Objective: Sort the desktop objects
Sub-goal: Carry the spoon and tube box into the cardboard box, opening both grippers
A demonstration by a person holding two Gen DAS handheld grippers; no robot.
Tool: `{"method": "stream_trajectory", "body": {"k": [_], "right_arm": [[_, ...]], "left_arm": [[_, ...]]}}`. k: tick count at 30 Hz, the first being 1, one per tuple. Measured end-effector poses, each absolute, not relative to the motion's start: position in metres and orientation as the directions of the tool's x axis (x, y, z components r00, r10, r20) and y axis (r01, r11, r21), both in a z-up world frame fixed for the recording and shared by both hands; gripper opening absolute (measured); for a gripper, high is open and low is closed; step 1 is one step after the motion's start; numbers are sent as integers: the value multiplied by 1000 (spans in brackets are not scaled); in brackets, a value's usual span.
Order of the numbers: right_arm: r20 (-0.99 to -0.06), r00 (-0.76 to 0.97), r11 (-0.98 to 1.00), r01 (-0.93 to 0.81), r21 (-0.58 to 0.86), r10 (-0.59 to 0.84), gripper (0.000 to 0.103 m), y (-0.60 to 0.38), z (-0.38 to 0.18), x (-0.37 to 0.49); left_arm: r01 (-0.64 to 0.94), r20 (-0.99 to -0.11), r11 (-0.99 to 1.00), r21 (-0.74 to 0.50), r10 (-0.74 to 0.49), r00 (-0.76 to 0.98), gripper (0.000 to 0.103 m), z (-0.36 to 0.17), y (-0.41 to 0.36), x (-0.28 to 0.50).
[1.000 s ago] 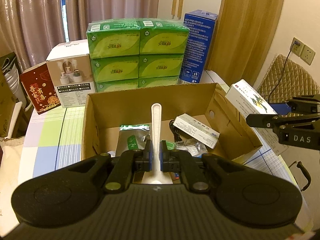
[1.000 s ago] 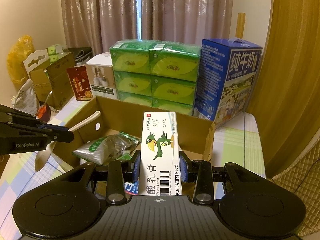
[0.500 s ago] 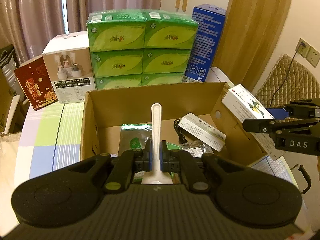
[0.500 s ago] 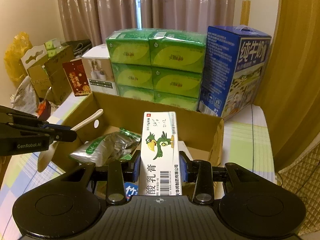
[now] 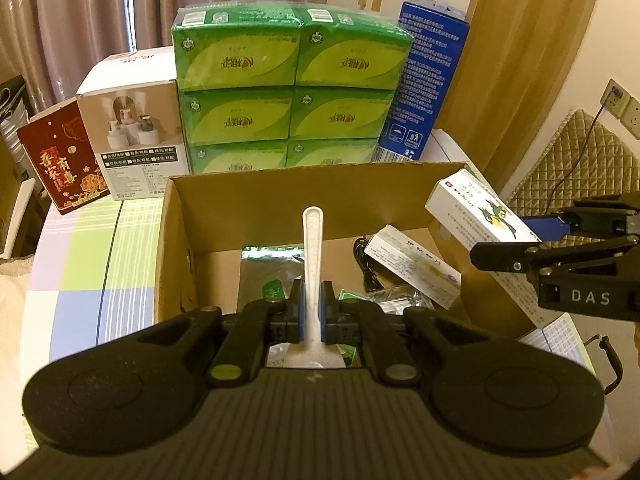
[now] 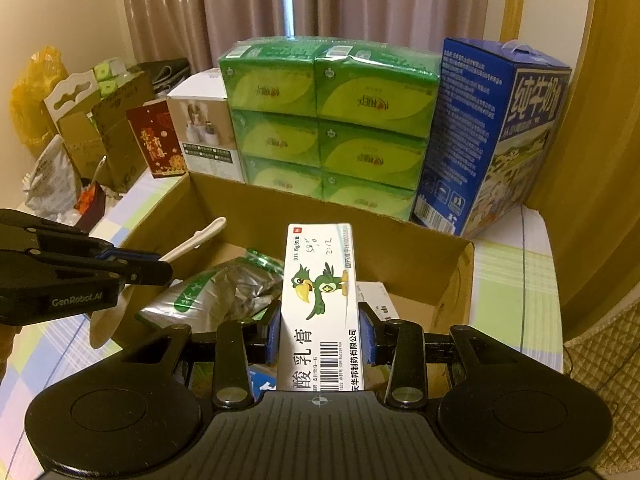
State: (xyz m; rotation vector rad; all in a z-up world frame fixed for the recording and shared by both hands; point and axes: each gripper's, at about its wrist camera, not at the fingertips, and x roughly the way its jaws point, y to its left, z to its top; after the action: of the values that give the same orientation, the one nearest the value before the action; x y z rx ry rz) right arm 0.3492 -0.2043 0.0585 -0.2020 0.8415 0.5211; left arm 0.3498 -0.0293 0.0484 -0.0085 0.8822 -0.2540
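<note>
My left gripper [image 5: 311, 312] is shut on a white plastic spoon [image 5: 311, 256], handle pointing forward over the open cardboard box [image 5: 280, 200]. It also shows in the right wrist view [image 6: 140, 268], holding the spoon [image 6: 192, 240] at the box's left wall. My right gripper [image 6: 319, 330] is shut on a white ointment carton [image 6: 320, 300] with a green bird, above the box's near right side. The carton [image 5: 476, 216] also shows in the left wrist view over the box's right wall. Inside the box lie a silver-green pouch [image 6: 224, 288], another white carton [image 5: 412, 268] and a black cable [image 5: 362, 256].
Behind the box stand stacked green tissue packs [image 5: 288, 92], a blue milk carton [image 6: 496, 136], a white product box [image 5: 136, 136] and a red card box [image 5: 64, 160]. The tablecloth [image 5: 80, 272] is checked. Bags and cartons [image 6: 80, 128] crowd the far left. A quilted chair [image 5: 576, 168] stands right.
Both grippers have moved forward and slightly higher over the box, still holding the spoon and the carton. The box now appears closer and lower in both views.
</note>
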Motion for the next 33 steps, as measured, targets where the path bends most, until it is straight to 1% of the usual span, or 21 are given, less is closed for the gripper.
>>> {"method": "stream_trajectory", "body": {"k": [20,21,22,23,33], "right_arm": [[-757,550,858,-514,28,354,36,-199,50,355],[-756,551,858,-513,28,354,36,-199,49,356],[-755,551,858,-513,28,354,36,-198,49,357],[-756,550,857,-514,28,355,36,-198,48,357],[-761,543,858,-512,33,354,36,-198,44,357]], "left_arm": [[200,-761,971,-129,-226,608,5,39,-29,367],[193,-755,972,-135,-227,615,8,39,-28,368],[181,-750,973,-145,-227,621,26,39,-26,368],[175,-745,973,-153,-230,626,32,39,-24,368],[164,-747,976,-146,-217,629,31,35,-13,362]]}}
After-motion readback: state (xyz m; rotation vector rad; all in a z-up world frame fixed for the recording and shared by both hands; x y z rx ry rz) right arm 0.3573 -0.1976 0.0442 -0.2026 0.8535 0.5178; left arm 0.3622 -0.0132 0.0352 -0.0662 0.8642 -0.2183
